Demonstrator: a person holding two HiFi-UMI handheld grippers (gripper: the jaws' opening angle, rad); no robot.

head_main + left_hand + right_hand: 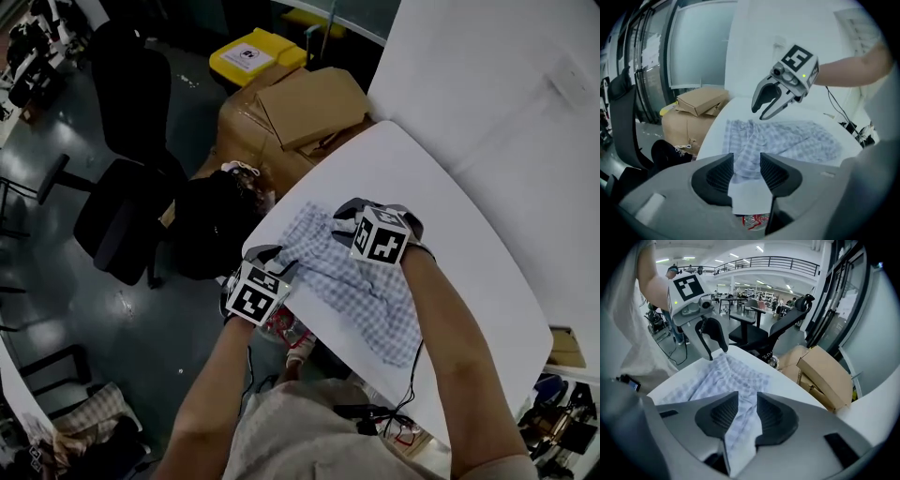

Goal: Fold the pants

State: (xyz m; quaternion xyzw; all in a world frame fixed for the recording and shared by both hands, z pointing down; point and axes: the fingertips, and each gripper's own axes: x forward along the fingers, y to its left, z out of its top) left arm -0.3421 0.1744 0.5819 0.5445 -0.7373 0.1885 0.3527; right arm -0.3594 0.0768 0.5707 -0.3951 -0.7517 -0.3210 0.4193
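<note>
Head view: checked pants [361, 281] lie crumpled on the white bench [459, 216], at the corner nearest the person. Left gripper [274, 258] is at their left edge, fingers apart with nothing pressed between them. Right gripper [349, 214] sits over the far side, fingers parted, a fold of fabric running loosely through the gap. Cardboard boxes [300, 112] and a black office chair [131, 84] stand on the floor beyond the bench.

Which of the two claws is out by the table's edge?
The left claw: it hangs at the table's edge, by the checked pants' end. The right claw is further in, above the pants.
</note>
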